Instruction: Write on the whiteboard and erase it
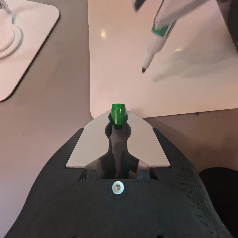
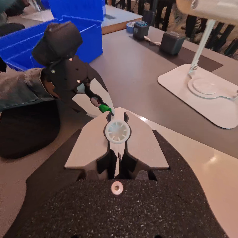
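On the grey table (image 1: 45, 115) lies the whiteboard (image 1: 128, 64), a plain white sheet with rounded corners that serves as the reference for everything else. At its near corner, the left gripper (image 1: 118, 114) has its two pale fingers pressed together on a green marker cap (image 1: 118, 114), which pokes up between the tips, partly over the board's edge. Above the board's right half, the marker (image 1: 156, 38) hangs tilted, a white barrel with a green band; its dark tip points down toward the surface, and whether it touches the board cannot be told from the blurred picture. From the right wrist view, the right gripper (image 2: 117, 131) is clamped on the round white rear end of that marker (image 2: 117, 132), with the fingertips themselves apart beyond it. Just past those tips, over the whiteboard (image 2: 180, 154), the left gripper (image 2: 103, 106) shows again, held by a hand in a grey sleeve (image 2: 19, 87) and pinching the green cap (image 2: 105, 108). Beyond the board's far edge stands a white stand (image 2: 193, 90) with a flat base, and to the far left of the board sit blue bins (image 2: 32, 42).
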{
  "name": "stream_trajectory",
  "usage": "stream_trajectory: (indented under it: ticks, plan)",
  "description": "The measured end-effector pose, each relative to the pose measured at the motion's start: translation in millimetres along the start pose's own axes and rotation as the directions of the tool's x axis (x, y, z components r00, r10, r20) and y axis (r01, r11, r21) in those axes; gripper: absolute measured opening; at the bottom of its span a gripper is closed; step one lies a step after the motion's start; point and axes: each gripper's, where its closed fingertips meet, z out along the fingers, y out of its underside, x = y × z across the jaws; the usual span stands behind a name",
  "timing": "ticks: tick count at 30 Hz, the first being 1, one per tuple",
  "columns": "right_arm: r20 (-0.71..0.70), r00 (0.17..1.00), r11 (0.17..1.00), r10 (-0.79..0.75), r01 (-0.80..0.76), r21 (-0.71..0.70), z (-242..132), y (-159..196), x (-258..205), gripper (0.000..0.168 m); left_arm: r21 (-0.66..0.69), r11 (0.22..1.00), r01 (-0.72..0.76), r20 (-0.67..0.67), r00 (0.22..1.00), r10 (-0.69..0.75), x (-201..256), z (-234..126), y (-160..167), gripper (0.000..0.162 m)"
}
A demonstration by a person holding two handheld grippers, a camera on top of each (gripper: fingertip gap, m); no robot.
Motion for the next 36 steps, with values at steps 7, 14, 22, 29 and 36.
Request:
stream_trajectory:
  ticks: [7,14,22,29,36]
  plan:
    - [0.029,0.999,0.996,-0.018,0.021,-0.088,30.9,10.7,-0.5,0.019,0.005,1.0,0.027,-0.021,0.999,-0.027,0.1,0.1,0.8,0.015]
    - [0.046,0.999,0.994,0.013,-0.008,-0.109,36.7,18.7,0.1,0.019,0.011,1.0,0.012,-0.032,0.999,-0.011,2.1,0.4,0.6,0.015]
    - [0.076,0.996,0.985,0.039,-0.026,-0.17,4.0,36.4,-33.6,0.019,0.013,1.0,0.025,-0.039,0.999,-0.024,1.5,0.6,1.1,0.016]
    - [0.048,0.999,0.991,0.018,-0.012,-0.133,18.9,27.9,-16.0,0.019,0.013,1.0,0.017,-0.037,0.999,-0.017,1.4,0.3,1.5,0.015]
    - [0.039,0.999,0.993,0.015,-0.011,-0.117,36.1,19.7,0.0,0.019,0.015,1.0,0.018,-0.042,0.999,-0.017,1.6,0.2,1.9,0.016]
